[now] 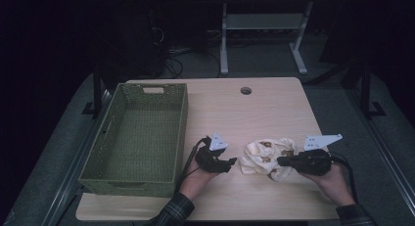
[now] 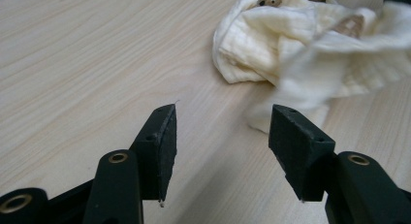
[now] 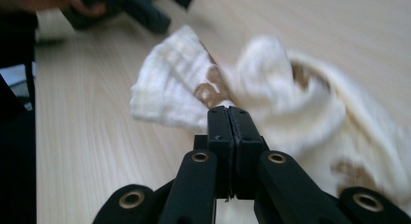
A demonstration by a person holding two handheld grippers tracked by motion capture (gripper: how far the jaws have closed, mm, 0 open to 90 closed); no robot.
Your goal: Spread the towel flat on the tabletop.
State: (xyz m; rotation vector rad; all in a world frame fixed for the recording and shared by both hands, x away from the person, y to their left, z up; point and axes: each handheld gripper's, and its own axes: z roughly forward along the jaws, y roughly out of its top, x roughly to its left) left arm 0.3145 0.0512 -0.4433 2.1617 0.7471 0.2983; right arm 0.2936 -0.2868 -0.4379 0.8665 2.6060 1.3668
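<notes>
Your right gripper [image 1: 281, 162] has its fingers clenched, apparently pinching a fold of the cream cloth [image 1: 264, 155] crumpled on the tabletop [image 1: 274, 103] (the blur hides the nip), so next bring the left gripper [image 1: 232, 162], fingers released, to another edge.

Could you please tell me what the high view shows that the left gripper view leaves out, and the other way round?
High view alone: the green woven basket at the table's left, the round hole near the far edge, both hands, and the right gripper at the cloth. Left gripper view alone: a close look between the left gripper and its open jaws, nothing between them. Both share: the cream cloth and the wooden table.
</notes>
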